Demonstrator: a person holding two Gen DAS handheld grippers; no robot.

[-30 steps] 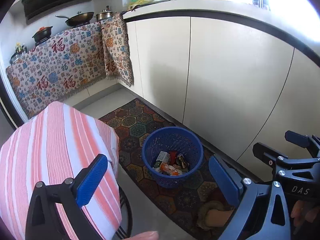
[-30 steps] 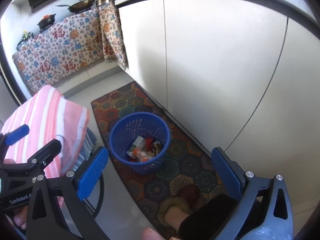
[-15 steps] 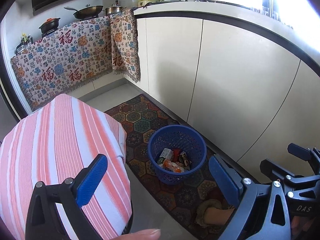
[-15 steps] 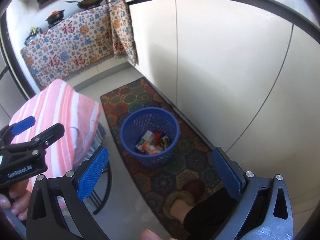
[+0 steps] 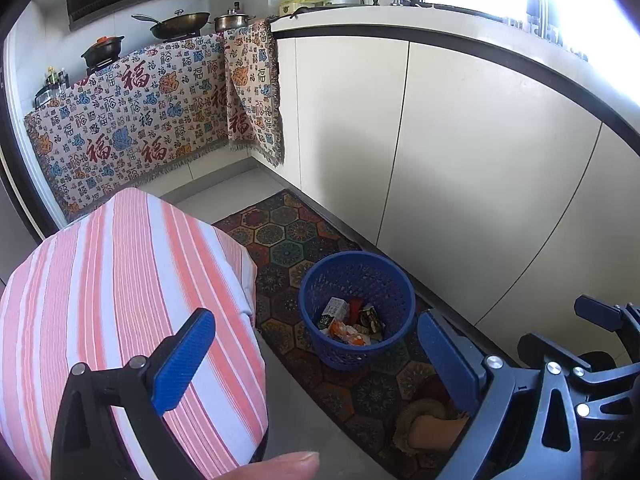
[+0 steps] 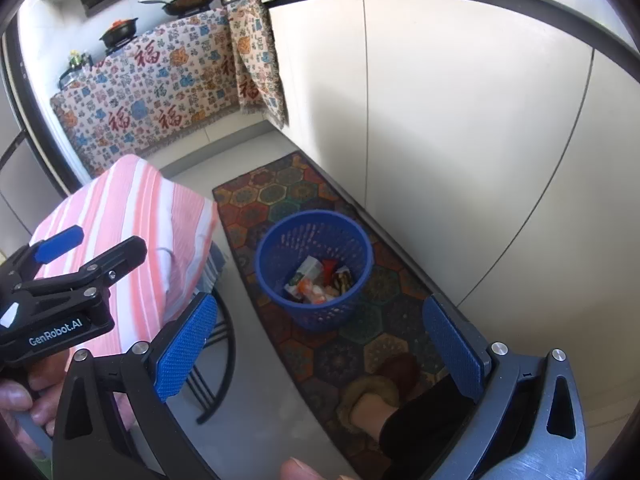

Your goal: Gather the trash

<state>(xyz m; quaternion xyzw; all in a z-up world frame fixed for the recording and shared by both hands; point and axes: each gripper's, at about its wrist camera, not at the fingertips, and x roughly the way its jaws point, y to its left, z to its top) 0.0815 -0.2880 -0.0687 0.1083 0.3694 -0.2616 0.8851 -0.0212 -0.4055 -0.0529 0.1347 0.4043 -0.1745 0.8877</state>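
Observation:
A blue mesh waste basket (image 5: 357, 276) stands on a patterned rug (image 5: 288, 236) by the white cabinets. It holds several pieces of trash (image 5: 348, 320), among them a small carton and wrappers. It also shows in the right wrist view (image 6: 316, 236). My left gripper (image 5: 316, 364) is open and empty, held high above the floor. My right gripper (image 6: 320, 348) is open and empty too, above the rug near the basket. The left gripper also shows at the left of the right wrist view (image 6: 80, 256).
A round table under a pink striped cloth (image 5: 120, 304) stands at left. White cabinets (image 5: 460, 168) run along the right. A patterned cloth (image 5: 140, 120) hangs below the stove. The person's slippered foot (image 6: 376, 396) is on the rug.
Both grippers have risen and pulled back, so the basket looks smaller and more of the counter and stove shows. Both stay open and empty.

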